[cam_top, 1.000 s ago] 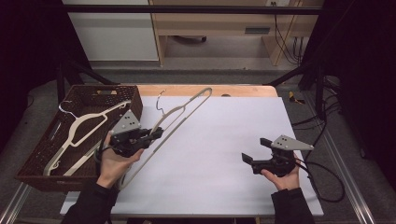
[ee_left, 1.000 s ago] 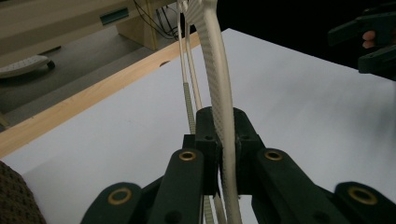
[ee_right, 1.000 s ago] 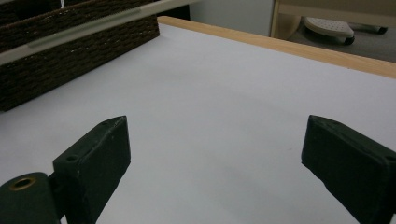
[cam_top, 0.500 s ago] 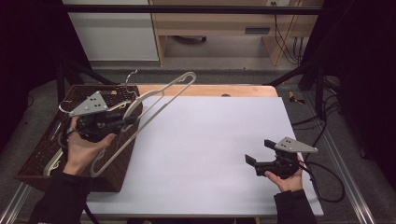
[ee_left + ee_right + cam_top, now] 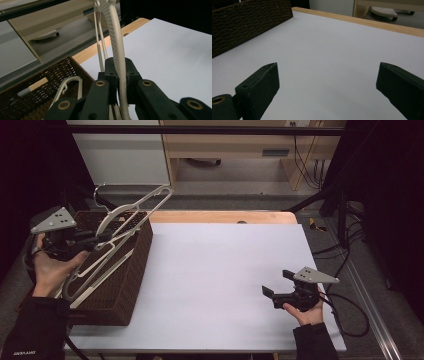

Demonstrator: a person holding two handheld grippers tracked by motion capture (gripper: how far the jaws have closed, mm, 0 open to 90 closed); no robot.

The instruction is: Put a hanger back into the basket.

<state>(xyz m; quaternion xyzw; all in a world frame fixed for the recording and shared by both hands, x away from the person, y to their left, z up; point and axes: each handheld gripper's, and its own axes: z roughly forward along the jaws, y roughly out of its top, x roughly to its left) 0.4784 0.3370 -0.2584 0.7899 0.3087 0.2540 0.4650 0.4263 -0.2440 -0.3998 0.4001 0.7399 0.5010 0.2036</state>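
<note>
A cream plastic hanger [image 5: 135,207] hangs tilted above the brown wicker basket [image 5: 125,285] at the table's left, its hook pointing to the far side. My left gripper [image 5: 102,240] is shut on one of its arms. In the left gripper view the hanger's ribbed bar [image 5: 116,45] runs between the closed jaws of that gripper [image 5: 119,67]. Another pale hanger [image 5: 100,265] lies inside the basket below. My right gripper [image 5: 275,282] rests in a hand near the front right of the white table top, open, with nothing between its jaws [image 5: 328,77].
The white sheet [image 5: 220,270] covers most of the table, with a wooden strip [image 5: 220,216] along the far edge. The basket's wall [image 5: 244,22] stands well left of the right gripper. Cables trail off the table's right side [image 5: 350,310].
The left hand has carried the hanger leftwards and upwards, from over the white sheet to above the basket. The right hand and its gripper have stayed put.
</note>
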